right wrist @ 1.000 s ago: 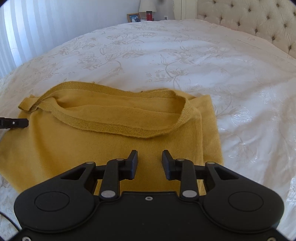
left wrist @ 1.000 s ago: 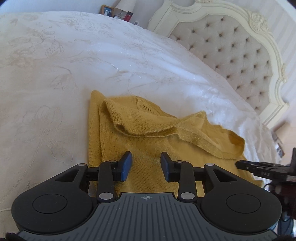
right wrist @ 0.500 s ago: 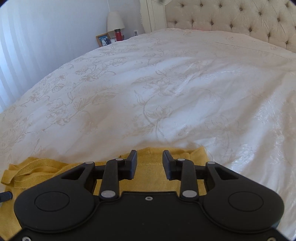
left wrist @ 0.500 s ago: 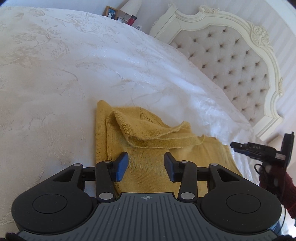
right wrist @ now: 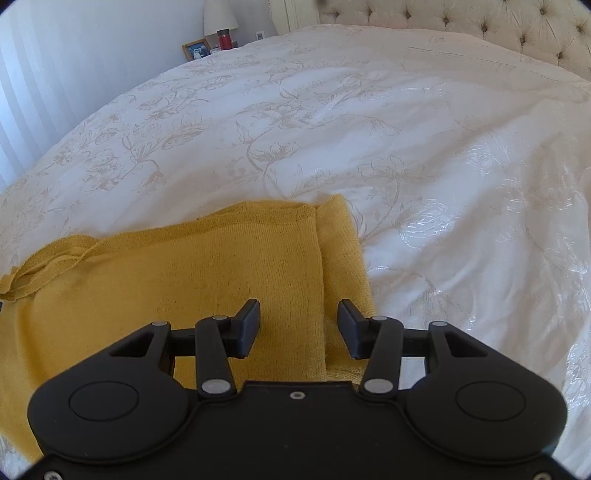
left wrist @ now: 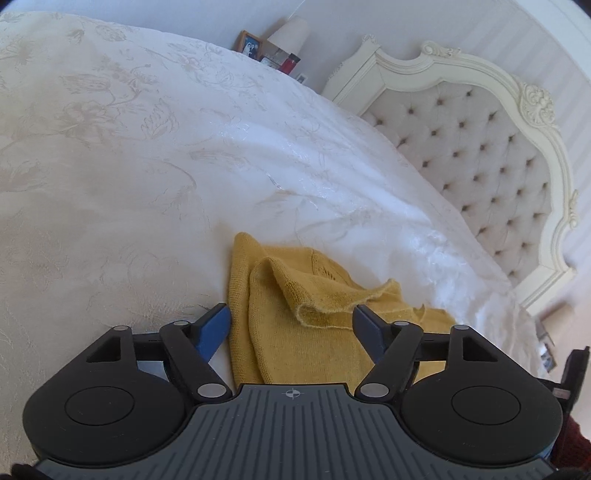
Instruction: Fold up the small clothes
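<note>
A mustard-yellow knit garment (left wrist: pixel 295 332) lies partly folded on the white bedspread (left wrist: pixel 129 166). In the left wrist view my left gripper (left wrist: pixel 291 328) hovers over its near end, jaws opening wide, a raised fold of knit showing between the fingers but not pinched. In the right wrist view the same garment (right wrist: pixel 184 280) spreads flat, with a folded side edge running down the middle. My right gripper (right wrist: pixel 299 328) hangs just above that edge, jaws opening, pads clear of the cloth. The right gripper's body (left wrist: pixel 574 373) shows at the left view's right edge.
A tufted cream headboard (left wrist: pixel 480 166) rises at the right in the left wrist view. A nightstand with a lamp (right wrist: pixel 219 16), photo frame (right wrist: pixel 195 50) and red bottle (right wrist: pixel 224 38) stands beyond the bed's far side. The floral bedspread (right wrist: pixel 406 147) stretches wide beyond the garment.
Both grippers' jaws have spread wider. The right gripper swung away from the garment's open top band to its folded side edge. In the left view more bedspread shows and the garment sits lower.
</note>
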Tool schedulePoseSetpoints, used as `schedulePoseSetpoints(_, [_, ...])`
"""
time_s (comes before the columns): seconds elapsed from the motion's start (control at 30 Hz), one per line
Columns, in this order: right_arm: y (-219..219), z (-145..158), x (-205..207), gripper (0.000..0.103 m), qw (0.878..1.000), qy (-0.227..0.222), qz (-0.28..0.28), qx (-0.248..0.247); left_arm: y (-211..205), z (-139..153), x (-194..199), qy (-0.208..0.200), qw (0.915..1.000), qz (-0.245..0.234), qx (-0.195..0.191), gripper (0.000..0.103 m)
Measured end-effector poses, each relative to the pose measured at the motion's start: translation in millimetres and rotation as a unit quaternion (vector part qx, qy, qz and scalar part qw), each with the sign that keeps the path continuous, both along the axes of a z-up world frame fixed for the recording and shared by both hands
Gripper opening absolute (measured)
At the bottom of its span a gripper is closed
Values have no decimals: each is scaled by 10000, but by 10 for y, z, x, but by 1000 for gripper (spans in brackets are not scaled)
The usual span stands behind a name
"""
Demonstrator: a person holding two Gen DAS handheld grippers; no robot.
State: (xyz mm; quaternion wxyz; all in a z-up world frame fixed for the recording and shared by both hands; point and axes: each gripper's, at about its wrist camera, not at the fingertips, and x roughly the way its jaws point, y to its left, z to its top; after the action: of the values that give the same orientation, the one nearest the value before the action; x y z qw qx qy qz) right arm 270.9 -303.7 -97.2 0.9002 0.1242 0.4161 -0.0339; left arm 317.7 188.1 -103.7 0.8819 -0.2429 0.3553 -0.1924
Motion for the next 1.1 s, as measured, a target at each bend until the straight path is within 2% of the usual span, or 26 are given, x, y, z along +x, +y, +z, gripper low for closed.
schedulePoseSetpoints(0.03, [-6, -12, -8, 51, 10000, 19, -4, 47, -1, 2, -3, 7, 10000, -24, -6, 71])
schedulePoseSetpoints(0.07, [-12, -14, -21, 41, 9999, 27, 1, 98, -4, 10, -10, -8, 10000, -60, 44, 71])
schedulePoseSetpoints(0.1, [-5, -10, -23, 10, 9999, 41, 30, 110, -14, 25, -15, -27, 9999, -86, 108, 71])
schedulePoseSetpoints(0.23, [63, 134, -34, 9, 9990, -12, 95, -427, -60, 81, -57, -90, 9990, -228, 365, 71])
schedulePoseSetpoints(0.3, [-30, 176, -3, 6, 9977, -113, -152, -644, -96, 90, -61, -102, 9985, -287, 457, 71])
schedulePoseSetpoints(0.37, [-132, 100, 53, 6, 9970, 63, -426, -635, -135, 86, -68, -92, 9976, -353, 587, 71])
schedulePoseSetpoints(0.43, [-125, 25, 76, 7, 9965, 180, -390, -712, -159, 77, -82, -60, 9966, -406, 717, 71])
schedulePoseSetpoints(0.57, [-55, 42, 6, 8, 9984, -47, -264, -498, -158, 72, -108, 60, 9960, -520, 718, 71])
schedulePoseSetpoints(0.63, [-48, 65, -15, 19, 9989, -70, -196, -420, -163, 61, -160, 98, 9954, -614, 734, 71])
schedulePoseSetpoints(0.7, [-67, 63, -36, 20, 9994, -50, -179, -276, -176, 62, -235, 152, 9944, -678, 799, 71])
schedulePoseSetpoints(0.8, [-129, 49, -113, 34, 9995, -91, -288, -20, -203, 101, -339, 268, 9938, -745, 780, 71])
schedulePoseSetpoints(1.1, [-320, 50, -642, 37, 9963, -374, -274, 717, -306, 192, -811, 339, 9925, -505, 1059, 71])
